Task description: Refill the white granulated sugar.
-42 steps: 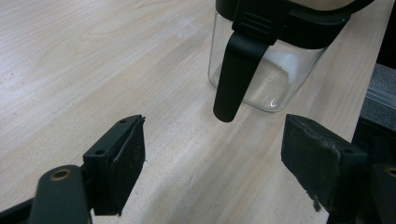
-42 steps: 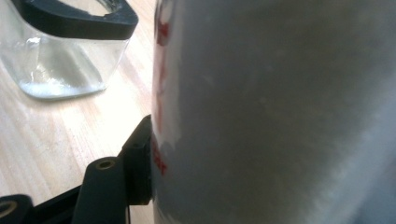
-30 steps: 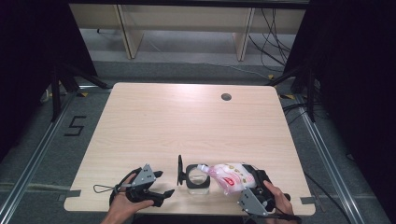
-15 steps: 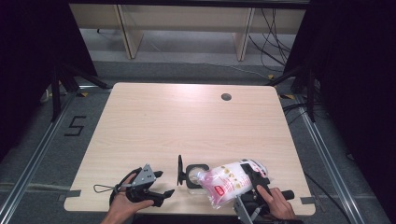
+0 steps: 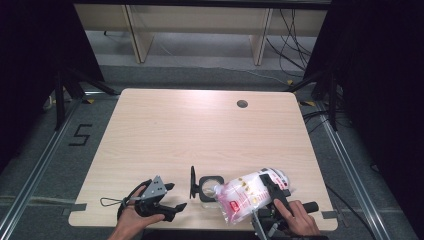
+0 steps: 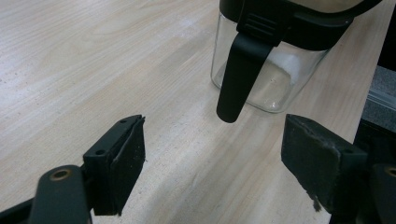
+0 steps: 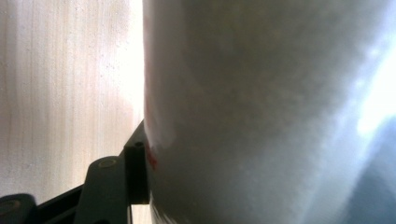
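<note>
A small clear glass jar [image 5: 209,189] with a black rim stands near the table's front edge, its black lid [image 5: 192,182] swung up on edge at its left. In the left gripper view the jar [image 6: 275,79] sits just ahead, a black latch [image 6: 238,74] hanging down its side. My left gripper [image 5: 175,196] rests left of the jar, open and holding nothing [image 6: 219,163]. My right gripper [image 5: 267,192] is shut on a white and pink plastic bag [image 5: 247,196], tilted with its neck at the jar's rim. One finger [image 7: 136,172] presses the bag [image 7: 261,112].
The light wooden table [image 5: 200,135] has a round cable hole [image 5: 242,104] at the back right. Dark floor with rails surrounds the table, and shelving stands behind it.
The bag has come up from lying low beside the jar and now leans over with its neck at the jar's rim. The left gripper has stayed put.
</note>
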Tool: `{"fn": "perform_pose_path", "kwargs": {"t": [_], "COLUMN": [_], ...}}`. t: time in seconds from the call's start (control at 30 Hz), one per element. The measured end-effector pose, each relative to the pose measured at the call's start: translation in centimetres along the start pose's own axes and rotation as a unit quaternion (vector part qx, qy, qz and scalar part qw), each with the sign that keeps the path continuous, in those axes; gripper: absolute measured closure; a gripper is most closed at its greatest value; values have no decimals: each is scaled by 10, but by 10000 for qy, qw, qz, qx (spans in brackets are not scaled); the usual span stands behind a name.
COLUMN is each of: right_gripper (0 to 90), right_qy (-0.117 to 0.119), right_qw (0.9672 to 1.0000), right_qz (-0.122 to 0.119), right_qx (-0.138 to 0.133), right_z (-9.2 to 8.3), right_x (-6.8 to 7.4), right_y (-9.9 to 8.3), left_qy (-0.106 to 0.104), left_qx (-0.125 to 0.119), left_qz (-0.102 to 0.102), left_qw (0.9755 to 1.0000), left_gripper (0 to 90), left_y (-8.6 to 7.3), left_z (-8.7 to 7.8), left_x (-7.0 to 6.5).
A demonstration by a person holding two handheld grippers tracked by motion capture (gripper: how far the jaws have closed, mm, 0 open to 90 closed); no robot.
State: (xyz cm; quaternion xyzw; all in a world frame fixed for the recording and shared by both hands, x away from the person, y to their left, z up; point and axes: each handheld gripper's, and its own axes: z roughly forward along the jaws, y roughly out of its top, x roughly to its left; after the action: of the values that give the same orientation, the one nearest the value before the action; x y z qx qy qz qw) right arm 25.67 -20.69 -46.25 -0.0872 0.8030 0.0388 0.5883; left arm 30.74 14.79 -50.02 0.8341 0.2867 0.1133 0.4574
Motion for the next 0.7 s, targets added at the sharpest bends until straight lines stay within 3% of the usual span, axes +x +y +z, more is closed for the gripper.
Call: {"fn": "perform_pose_path", "kwargs": {"t": [0.1, 0.13, 0.17, 0.2, 0.23, 0.3, 0.33, 0.4, 0.43, 0.47, 0.5, 0.53, 0.6, 0.63, 0.67, 0.7], "right_gripper": [409, 409, 410, 411, 412, 412, 412, 412, 412, 413, 412, 413, 413, 413, 413, 413], "right_qy": [-75, -90, -180, -127, -121, -117, -100, -92, -112, -70, -177, -127, -119, -163, -274, -254], "right_qw": [9999, 9993, 9976, 9989, 9982, 9983, 9990, 9984, 9996, 9998, 9995, 9998, 9999, 9997, 9993, 9986], "right_qz": [-142, -343, -662, -449, -591, -562, -433, -556, -272, -206, -154, 105, 63, -182, -224, -438], "right_qx": [23, 98, -35, 51, 46, 30, 70, -26, 8, 25, -222, -115, -82, -87, -156, -169], "right_z": [0, -1, 1, 0, -1, 0, 0, 1, 1, 1, 4, 3, 2, 2, 3, 3], "right_x": [1, 0, -4, -2, -4, -4, -2, -5, -1, -1, 0, 2, 2, -1, -1, -4], "right_y": [1, 2, 1, 0, 1, 1, 1, 1, 0, -1, -1, -2, -2, -2, -3, -2], "left_qy": [3, -1, 11, 15, 28, 14, 23, 25, 24, -5, -3, 10, 8, 20, 19, 25], "left_qx": [8, 13, 9, 16, 18, 15, 17, 12, 9, 22, 14, 10, 13, 18, 14, 16], "left_qz": [-1, 15, -118, -153, -103, -114, -101, -104, -103, -61, 6, -41, -86, -96, -106, -117], "left_qw": [10000, 10000, 9999, 9999, 9999, 9999, 9999, 9999, 9999, 10000, 10000, 10000, 10000, 10000, 9999, 9999], "left_gripper": [213, 213, 213, 213, 213, 213, 213, 213, 213, 213, 213, 213, 213, 213, 213, 213], "left_y": [0, 0, 0, 0, 0, 0, 0, 0, 0, 0, 0, 0, 0, 0, 0, 0], "left_z": [0, 0, 0, 0, 0, 0, 0, 0, 0, 0, 0, 0, 0, 0, 0, 0], "left_x": [0, 0, -1, -2, -1, -1, -1, -1, -1, -1, 0, 0, -1, -1, -1, -1]}}
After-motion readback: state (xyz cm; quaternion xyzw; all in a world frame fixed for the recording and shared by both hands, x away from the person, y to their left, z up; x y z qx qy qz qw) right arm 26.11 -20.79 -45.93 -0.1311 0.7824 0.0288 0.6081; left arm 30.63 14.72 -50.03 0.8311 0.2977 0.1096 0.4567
